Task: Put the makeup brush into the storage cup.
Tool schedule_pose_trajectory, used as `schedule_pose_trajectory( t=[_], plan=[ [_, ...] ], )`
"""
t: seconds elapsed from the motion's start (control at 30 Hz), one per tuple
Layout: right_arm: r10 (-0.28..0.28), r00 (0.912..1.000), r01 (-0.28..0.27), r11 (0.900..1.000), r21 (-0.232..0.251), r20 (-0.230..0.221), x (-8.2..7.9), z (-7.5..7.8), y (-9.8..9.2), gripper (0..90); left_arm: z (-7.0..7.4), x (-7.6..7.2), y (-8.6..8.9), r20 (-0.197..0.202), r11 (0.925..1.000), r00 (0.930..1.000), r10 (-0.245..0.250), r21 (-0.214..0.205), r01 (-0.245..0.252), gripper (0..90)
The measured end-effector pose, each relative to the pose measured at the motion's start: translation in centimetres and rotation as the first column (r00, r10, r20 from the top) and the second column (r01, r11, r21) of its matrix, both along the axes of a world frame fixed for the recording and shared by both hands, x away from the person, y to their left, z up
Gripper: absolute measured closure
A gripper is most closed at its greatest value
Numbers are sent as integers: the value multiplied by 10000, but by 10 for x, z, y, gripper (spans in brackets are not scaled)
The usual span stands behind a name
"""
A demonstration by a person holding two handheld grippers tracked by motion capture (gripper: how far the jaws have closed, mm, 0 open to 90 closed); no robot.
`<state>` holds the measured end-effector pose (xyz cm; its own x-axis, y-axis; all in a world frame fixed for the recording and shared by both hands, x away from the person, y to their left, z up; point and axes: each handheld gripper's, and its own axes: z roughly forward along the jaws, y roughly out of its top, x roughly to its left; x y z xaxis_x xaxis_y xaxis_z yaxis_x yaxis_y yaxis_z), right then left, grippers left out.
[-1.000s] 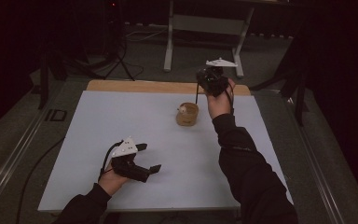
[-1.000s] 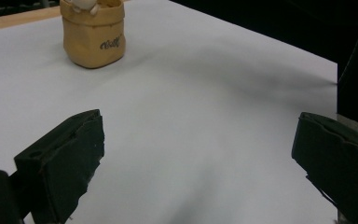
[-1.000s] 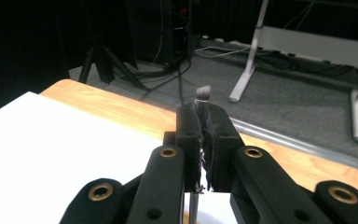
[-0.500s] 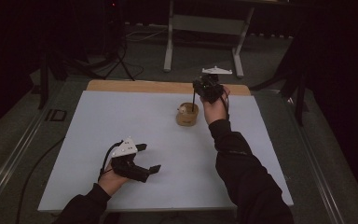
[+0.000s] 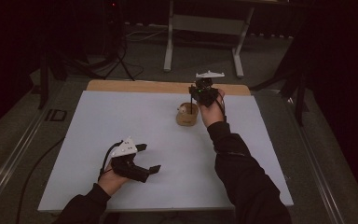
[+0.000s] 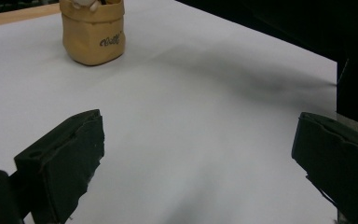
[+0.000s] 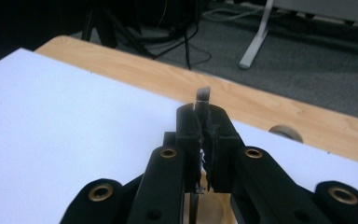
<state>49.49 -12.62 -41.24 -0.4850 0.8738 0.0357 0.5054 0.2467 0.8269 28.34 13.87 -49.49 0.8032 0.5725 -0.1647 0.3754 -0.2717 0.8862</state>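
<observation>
The small tan pouch [image 5: 187, 115] stands upright toward the far middle of the white surface [image 5: 121, 121], with something pale showing at its mouth [image 6: 85, 3]; what that is cannot be made out. Just above its opening, the right tool [image 5: 199, 91] is clenched on a thin, flat dark strip [image 7: 202, 96]. In the right gripper view the jaws press together around it, with its grey upper end poking out past their tips and the tan of the pouch visible directly beneath.

As a judgement, the work is in its middle: the strip is gripped and held over the pouch, but whether its lower end is already inside or just clear of the rim cannot be told. What seems left is either to lower it fully in and release, or to lift it free and set it down.

The left tool [image 5: 148, 158] rests low over the near left part of the surface, well apart from the pouch. Its jaws stand wide apart with nothing between them, only bare white surface, and it plays no part in the handling for now.
</observation>
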Motion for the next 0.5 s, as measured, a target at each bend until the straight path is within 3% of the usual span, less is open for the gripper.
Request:
schedule_pose_trajectory(
  t=[0.1,0.2,0.3,0.37,0.43,0.5],
  plan=[
    [23,9997,-25,9999,-97,-250,2,-2,1,846,0,0,0,-3,10000,10000,-15,-5,15,23],
    [28,9993,-26,10000,56,-380,1,0,1,607,0,1,0,-42,10000,10000,-20,-47,19,23],
    [83,9996,-88,9998,-199,-269,-1,3,2,390,0,0,-1,-42,10000,10000,-33,-47,33,23],
    [96,9995,-100,9998,-143,-286,-2,6,1,315,0,1,-1,-47,10000,10000,-16,-27,16,23],
    [983,9926,-954,9945,438,-707,-2,9,-4,127,0,1,-1,-69,10000,10000,-7,-33,6,23],
    [1483,9863,-1425,9866,796,-717,-5,13,-8,112,0,1,-1,-76,10000,10000,6,-50,-6,23]
  ],
)
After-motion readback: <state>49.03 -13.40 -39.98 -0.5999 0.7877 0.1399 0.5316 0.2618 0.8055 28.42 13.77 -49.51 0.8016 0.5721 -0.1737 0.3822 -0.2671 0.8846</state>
